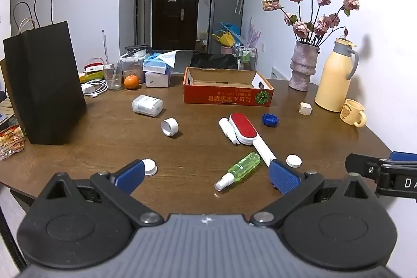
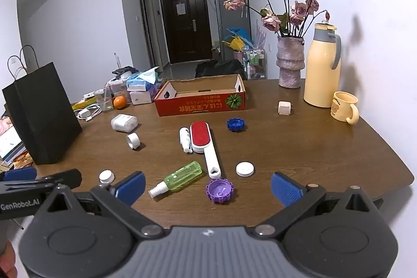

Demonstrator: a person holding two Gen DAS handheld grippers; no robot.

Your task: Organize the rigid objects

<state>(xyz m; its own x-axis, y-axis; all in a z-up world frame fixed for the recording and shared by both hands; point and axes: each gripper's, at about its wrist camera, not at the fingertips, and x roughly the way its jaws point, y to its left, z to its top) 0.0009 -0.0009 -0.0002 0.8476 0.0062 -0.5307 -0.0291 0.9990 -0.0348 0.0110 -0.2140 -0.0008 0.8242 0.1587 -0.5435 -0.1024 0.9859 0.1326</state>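
Loose items lie on the brown table point(image 1: 104, 147): a red-and-white lint brush point(image 1: 246, 133) point(image 2: 204, 145), a white tube point(image 1: 228, 129) point(image 2: 184, 139), a green spray bottle point(image 1: 238, 170) point(image 2: 179, 179), a blue cap point(image 1: 269, 119) point(image 2: 235, 124), a purple cap point(image 2: 219, 190), white lids point(image 1: 294, 161) point(image 2: 245, 169), a white ring point(image 1: 170, 127) point(image 2: 133, 140). An open red cardboard box point(image 1: 226, 95) point(image 2: 200, 103) stands behind them. My left gripper point(image 1: 207, 177) is open above the near edge, nothing between its fingers. My right gripper point(image 2: 208, 186) is open too, the purple cap lying below the gap.
A black paper bag point(image 1: 44, 85) point(image 2: 41, 116) stands at the left. A vase of flowers point(image 1: 303, 67) point(image 2: 290, 61), yellow thermos point(image 1: 335, 77) point(image 2: 323, 67) and mug point(image 1: 353, 112) point(image 2: 344, 107) line the right wall. A white case point(image 1: 147, 105) point(image 2: 123, 123), a small cube point(image 1: 305, 108) point(image 2: 284, 107) and clutter with an orange point(image 1: 131, 82) sit further back.
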